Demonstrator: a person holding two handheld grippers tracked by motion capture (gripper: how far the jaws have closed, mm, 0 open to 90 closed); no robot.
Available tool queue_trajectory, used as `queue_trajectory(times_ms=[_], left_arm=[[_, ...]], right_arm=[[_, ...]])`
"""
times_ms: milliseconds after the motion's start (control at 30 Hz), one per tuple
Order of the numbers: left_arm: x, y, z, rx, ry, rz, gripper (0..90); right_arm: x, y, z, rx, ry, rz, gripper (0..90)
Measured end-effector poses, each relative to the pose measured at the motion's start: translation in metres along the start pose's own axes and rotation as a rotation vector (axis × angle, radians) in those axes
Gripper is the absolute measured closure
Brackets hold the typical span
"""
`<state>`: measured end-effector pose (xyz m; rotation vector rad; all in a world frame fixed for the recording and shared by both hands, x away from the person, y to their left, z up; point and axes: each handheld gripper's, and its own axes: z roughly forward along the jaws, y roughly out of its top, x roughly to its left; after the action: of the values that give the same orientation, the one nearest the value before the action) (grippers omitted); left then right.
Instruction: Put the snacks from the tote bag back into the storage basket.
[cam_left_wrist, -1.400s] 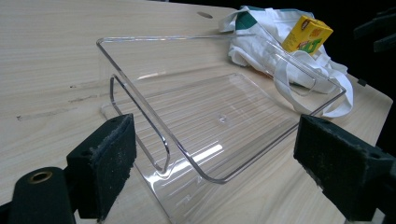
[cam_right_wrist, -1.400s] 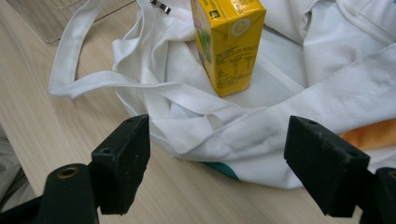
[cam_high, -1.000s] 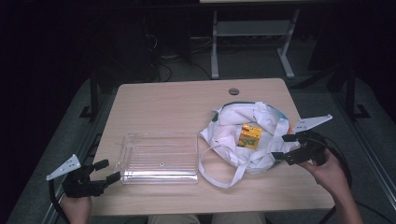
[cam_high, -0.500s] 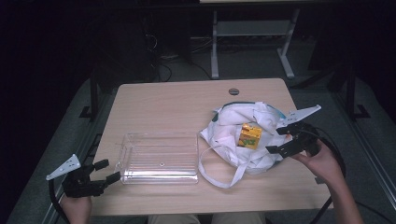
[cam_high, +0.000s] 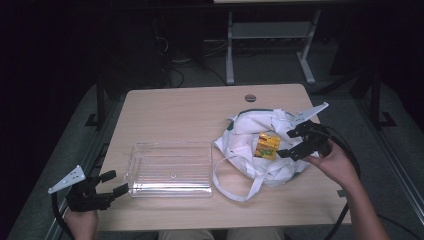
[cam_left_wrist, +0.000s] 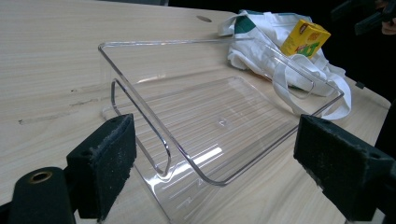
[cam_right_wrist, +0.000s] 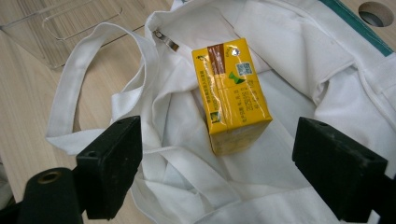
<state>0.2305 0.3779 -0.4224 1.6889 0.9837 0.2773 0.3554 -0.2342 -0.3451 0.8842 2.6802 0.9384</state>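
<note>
A yellow drink carton (cam_high: 267, 144) (cam_right_wrist: 232, 93) (cam_left_wrist: 305, 37) lies on a crumpled white cloth bag (cam_high: 250, 137) (cam_right_wrist: 299, 60) (cam_left_wrist: 261, 32) at the table's right. My right gripper (cam_high: 293, 143) (cam_right_wrist: 217, 172) hovers open just right of the carton, jaws on either side of it without touching. A clear plastic tray (cam_high: 170, 167) (cam_left_wrist: 219, 116) rests left of the bag, empty. My left gripper (cam_high: 114, 182) (cam_left_wrist: 215, 172) stands open at the tray's near left corner, holding nothing.
The bag's long white strap (cam_high: 235, 182) loops onto the wooden table (cam_high: 190, 110) beside the tray. A round cable hole (cam_high: 250, 98) sits near the far edge. Beyond the table stands a metal frame (cam_high: 270, 35) on a dark floor.
My right gripper has moved left and forward over the bag, closer to the carton. The left gripper and tray have stayed put.
</note>
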Motion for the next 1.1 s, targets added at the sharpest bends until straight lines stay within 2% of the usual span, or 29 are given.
queue_trajectory(times_ms=[367,467,833,867,1100], left_arm=[[0.000,0.000,0.000,-0.003,-0.001,-0.002,12.7],[0.000,0.000,-0.001,-0.007,-0.003,-0.004,12.8],[0.000,0.000,-0.001,0.000,0.002,-0.003,12.7],[0.000,0.000,-0.001,0.001,0.002,-0.002,12.8],[0.000,0.000,-0.001,0.000,0.002,-0.005,12.8]], right_arm=[[-0.001,0.013,0.010,0.031,0.000,-0.025,15.5],[-0.002,0.020,0.013,0.048,-0.004,-0.048,15.5],[-0.005,0.028,0.023,0.086,-0.008,-0.060,16.5],[-0.006,0.029,0.027,0.099,-0.011,-0.074,17.0],[-0.005,0.033,0.037,0.129,-0.015,-0.089,21.4]])
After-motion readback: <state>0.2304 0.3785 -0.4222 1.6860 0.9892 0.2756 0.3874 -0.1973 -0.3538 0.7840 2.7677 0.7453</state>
